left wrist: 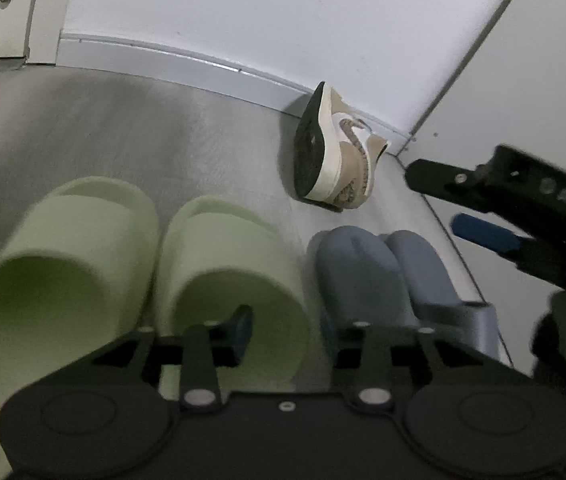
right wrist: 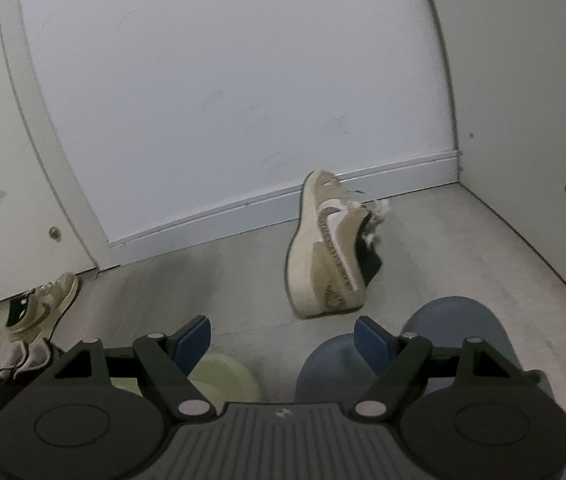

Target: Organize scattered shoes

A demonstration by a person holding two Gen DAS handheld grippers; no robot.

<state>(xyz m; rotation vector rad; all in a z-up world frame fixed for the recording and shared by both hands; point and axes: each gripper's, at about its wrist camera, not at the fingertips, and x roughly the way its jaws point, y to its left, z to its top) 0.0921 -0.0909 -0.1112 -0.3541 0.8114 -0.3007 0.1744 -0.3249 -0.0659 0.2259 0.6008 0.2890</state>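
Two pale green slippers (left wrist: 71, 256) (left wrist: 227, 264) stand side by side on the floor, toes toward the wall. Right of them sits a pair of blue slippers (left wrist: 359, 272). My left gripper (left wrist: 289, 330) is low over the right green slipper. One blue pad (left wrist: 243, 326) is inside its opening, the other finger is outside, and the slipper's side wall stands loosely between them, not pressed. My right gripper (right wrist: 285, 340) is open and holds nothing, hovering over a green slipper (right wrist: 223, 376) and a blue slipper (right wrist: 455, 332). A tan sneaker (right wrist: 323, 248) lies on its side near the baseboard.
A second tan sneaker (right wrist: 43, 308) lies by the door at the left, with a grey shoe (right wrist: 19, 364) beside it. A white wall with a baseboard (left wrist: 187, 60) closes the far side, and a side wall (right wrist: 523, 120) the right. The right gripper (left wrist: 439, 204) shows at the left view's right edge.
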